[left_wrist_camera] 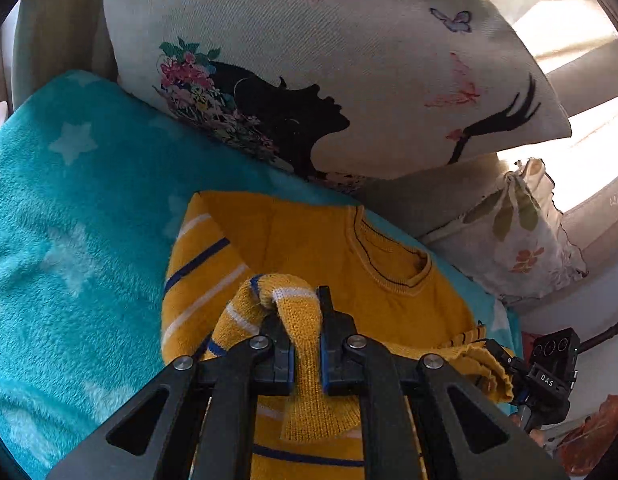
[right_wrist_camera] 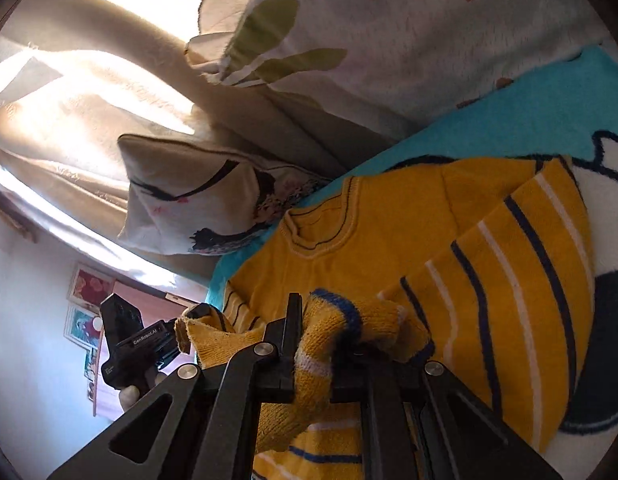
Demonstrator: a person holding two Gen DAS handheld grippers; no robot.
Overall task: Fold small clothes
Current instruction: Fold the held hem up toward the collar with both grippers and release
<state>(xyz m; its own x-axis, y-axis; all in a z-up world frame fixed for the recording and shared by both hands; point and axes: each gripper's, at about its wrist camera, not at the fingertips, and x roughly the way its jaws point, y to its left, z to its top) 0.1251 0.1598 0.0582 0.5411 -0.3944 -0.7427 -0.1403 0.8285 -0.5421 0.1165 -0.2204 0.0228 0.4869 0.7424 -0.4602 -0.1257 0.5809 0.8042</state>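
A small yellow sweater [left_wrist_camera: 309, 240] with navy and white stripes lies on a turquoise star blanket [left_wrist_camera: 69, 200], neckline away from me. My left gripper [left_wrist_camera: 299, 304] is shut on a bunched fold of its striped hem, lifted over the body. At the right edge of the left wrist view, my right gripper [left_wrist_camera: 499, 354] pinches another part of the hem. In the right wrist view, the right gripper [right_wrist_camera: 321, 320] is shut on a striped fold of the sweater [right_wrist_camera: 389, 232]. The left gripper [right_wrist_camera: 181, 330] grips the knit at the left there.
A cream pillow [left_wrist_camera: 309, 60] printed with a black silhouette leans behind the blanket. A floral cushion [left_wrist_camera: 521, 240] sits to its right against the beige sofa back [right_wrist_camera: 89, 120]. Pictures hang on a wall [right_wrist_camera: 85, 284] beyond the sofa's end.
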